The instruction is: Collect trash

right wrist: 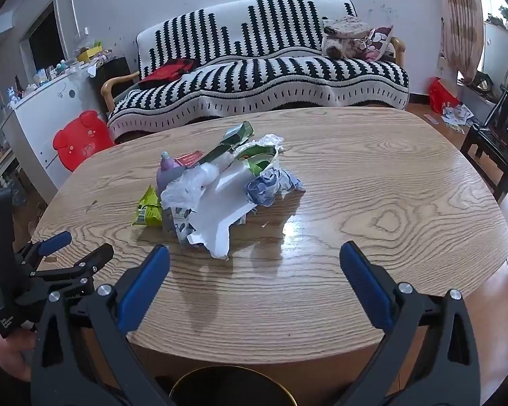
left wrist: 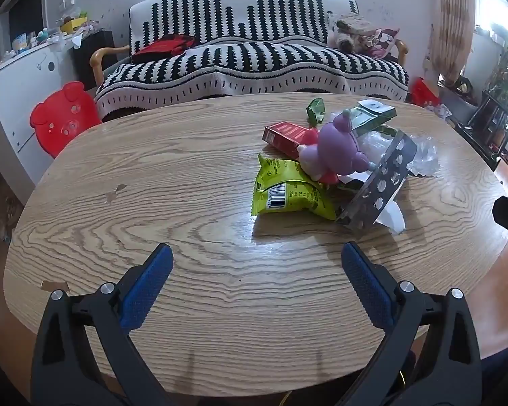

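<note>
Black grippers (left wrist: 256, 253) — blue ribbed pads (left wrist: 367, 279), silver screws.

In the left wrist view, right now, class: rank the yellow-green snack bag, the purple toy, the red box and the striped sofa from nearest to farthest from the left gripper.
From the left gripper, open and empty:
1. Yellow-green snack bag, front of the pile, ahead and slightly right.
2. Purple toy, just behind the bag.
3. Red box, behind the toy, on its left.
4. Striped sofa, beyond the table.

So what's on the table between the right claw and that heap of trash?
Nothing: in the right wrist view only bare wood lies between the open right gripper and the trash pile, apart from shadows and glare.
</note>
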